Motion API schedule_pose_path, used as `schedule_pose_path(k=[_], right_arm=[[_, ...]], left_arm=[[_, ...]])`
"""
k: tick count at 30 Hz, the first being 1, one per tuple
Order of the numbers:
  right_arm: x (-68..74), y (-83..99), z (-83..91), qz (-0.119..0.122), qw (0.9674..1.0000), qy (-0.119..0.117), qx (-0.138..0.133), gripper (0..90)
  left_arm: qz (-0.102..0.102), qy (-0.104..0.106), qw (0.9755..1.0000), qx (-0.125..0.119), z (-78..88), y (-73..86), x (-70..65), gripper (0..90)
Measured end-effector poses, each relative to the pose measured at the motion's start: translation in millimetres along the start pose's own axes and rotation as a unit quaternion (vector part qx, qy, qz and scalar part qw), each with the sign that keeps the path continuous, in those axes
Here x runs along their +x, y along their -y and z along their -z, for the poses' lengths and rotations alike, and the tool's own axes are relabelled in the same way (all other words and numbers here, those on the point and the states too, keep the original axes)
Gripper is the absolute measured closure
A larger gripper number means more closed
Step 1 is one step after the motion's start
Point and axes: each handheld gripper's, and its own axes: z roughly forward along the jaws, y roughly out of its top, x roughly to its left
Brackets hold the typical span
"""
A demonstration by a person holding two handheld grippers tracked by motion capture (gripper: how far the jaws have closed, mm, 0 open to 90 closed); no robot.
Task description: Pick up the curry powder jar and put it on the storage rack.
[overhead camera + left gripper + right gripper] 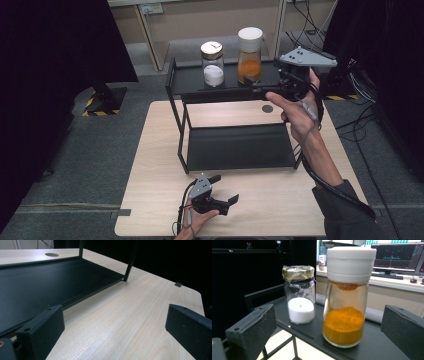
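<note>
Right gripper [250, 82] at the orange-powder jar [345, 297], jaws wide apart and holding nothing.

The jar stands upright on the rack's top shelf [190, 80], just beside the white-powder jar [299, 296]. You should expect smooth, slippery, breakable glass, bottom-heavy with powder; take it on the body below the white cap [350, 261]. Your left gripper [222, 192] rests on the table [150, 200], also open and holding nothing. The jar's far side is hidden; whether the cap is tight cannot be made out.

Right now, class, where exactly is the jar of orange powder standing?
In the high view, the jar of orange powder stands on the rack's top shelf, right of the white-powder jar. The right gripper points at it, jaws open.
</note>
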Motion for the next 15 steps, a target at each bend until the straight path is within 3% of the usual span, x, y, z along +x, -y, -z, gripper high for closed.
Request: schedule_pose_path(k=[15], right_arm=[[-2.1, 18.3, 19.6, -0.003, 0.9999, -0.012, -0.011, 0.3]], left_arm=[[-0.001, -0.001, 1.0000, -0.002, 0.6, 0.1, 0.0, 1.6]])
